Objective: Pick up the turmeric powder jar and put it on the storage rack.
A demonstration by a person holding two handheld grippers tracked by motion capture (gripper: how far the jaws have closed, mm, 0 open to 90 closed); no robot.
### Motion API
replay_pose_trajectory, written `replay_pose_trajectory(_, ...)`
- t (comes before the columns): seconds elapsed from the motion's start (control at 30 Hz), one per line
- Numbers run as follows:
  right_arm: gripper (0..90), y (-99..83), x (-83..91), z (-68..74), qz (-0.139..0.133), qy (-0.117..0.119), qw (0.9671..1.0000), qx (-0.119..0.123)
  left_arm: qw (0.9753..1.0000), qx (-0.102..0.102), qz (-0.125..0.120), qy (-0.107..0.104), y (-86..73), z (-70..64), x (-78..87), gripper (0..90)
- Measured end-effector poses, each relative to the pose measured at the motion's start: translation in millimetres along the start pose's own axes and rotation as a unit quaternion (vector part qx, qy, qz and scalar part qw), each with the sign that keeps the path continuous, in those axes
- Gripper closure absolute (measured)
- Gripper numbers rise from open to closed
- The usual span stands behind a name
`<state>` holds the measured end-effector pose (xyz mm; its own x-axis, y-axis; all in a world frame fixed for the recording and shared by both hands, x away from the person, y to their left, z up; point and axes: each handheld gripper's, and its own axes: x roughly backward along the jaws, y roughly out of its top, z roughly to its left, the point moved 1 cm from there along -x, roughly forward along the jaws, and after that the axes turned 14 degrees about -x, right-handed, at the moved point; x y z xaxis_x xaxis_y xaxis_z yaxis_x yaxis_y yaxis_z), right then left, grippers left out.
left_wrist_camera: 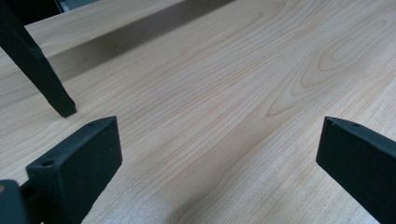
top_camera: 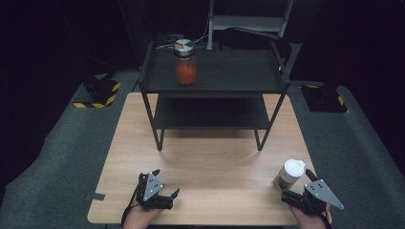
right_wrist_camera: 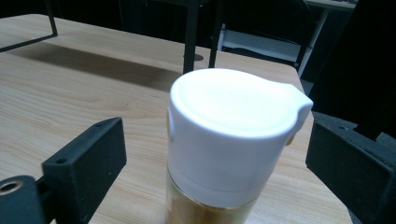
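The right gripper (top_camera: pixel 297 187) is sitting at the near right corner of the table (top_camera: pixel 210 162), and the white-capped jar (top_camera: pixel 289 174) is standing upright just ahead of it, a little toward the table's middle, so close that in the high view the jaw tips are lying right at its base. From the right gripper view the relation is plainer: the jar (right_wrist_camera: pixel 233 144) is rising between the two black jaws, which are standing wide apart with clear wood showing on the left side and a gap on the right, so nothing is being squeezed yet. The jar's long axis is running straight up from the table, and the jaws are flanking it roughly at the level of the white cap (right_wrist_camera: pixel 236 126) (the gold-coloured body below is mostly cut off at the bottom of that view). I judge that the coming move is turning on that straddle: the jar is lying dead ahead and centred, so a plain closing should be catching it. The left gripper (top_camera: pixel 157 191) is resting well apart at the near left edge, its jaws also spread wide over bare wood, with one black leg (left_wrist_camera: pixel 39 65) of the shelf rack (top_camera: pixel 215 83) off to its side; it is clearly the farther hand. Up on the rack's top shelf a jar of orange-red contents (top_camera: pixel 185 62) is standing, far from both grippers.
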<state>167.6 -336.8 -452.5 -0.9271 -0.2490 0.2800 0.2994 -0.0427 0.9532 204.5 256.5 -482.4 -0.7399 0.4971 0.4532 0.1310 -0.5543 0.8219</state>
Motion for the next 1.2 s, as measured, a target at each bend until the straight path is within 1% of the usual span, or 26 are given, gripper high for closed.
replay_pose_trajectory(0.07, 8.0, -1.1, -1.5, -3.3, 0.003, 0.001, 1.0000, -0.007, 1.0000, 0.001, -0.005, 0.004, -1.7, -1.5, 1.0, 0.6)
replay_pose_trajectory(0.27, 13.4, -4.2, -8.1, -13.1, 0.019, 0.013, 0.9996, -0.019, 1.0000, -0.001, -0.005, 0.000, -1.5, -1.4, 1.3, 0.6)
replay_pose_trajectory(0.37, 17.9, -5.7, -11.1, -17.5, 0.023, 0.021, 0.9993, -0.022, 1.0000, 0.000, -0.006, 0.000, -2.0, -0.9, 1.5, 0.6)
replay_pose_trajectory(0.47, 19.3, -6.4, -12.6, -18.6, 0.022, 0.022, 0.9993, -0.023, 1.0000, 0.002, -0.007, -0.001, -2.4, -0.6, 1.5, 0.6)
replay_pose_trajectory(0.63, 22.0, -7.3, -17.4, -23.2, 0.029, 0.028, 0.9987, -0.031, 1.0000, 0.001, -0.008, -0.002, -2.5, -0.3, 1.5, 0.6)
replay_pose_trajectory(0.87, 28.6, -9.9, -23.1, -27.9, 0.026, 0.038, 0.9984, -0.033, 1.0000, 0.001, -0.009, -0.003, -2.9, 0.0, 1.6, 0.7)
replay_pose_trajectory(0.93, 28.9, -10.5, -24.3, -29.3, 0.025, 0.040, 0.9981, -0.038, 1.0000, 0.000, -0.009, -0.003, -2.9, 0.0, 1.6, 0.7)
replay_pose_trajectory(1.03, 29.3, -11.3, -25.0, -29.8, 0.022, 0.042, 0.9982, -0.037, 0.9999, -0.001, -0.009, -0.004, -2.8, 0.0, 1.6, 0.8)
replay_pose_trajectory(1.2, 29.3, -13.7, -26.4, -32.7, 0.016, 0.047, 0.9975, -0.050, 0.9999, -0.002, -0.009, -0.005, -2.7, -0.1, 1.5, 0.8)
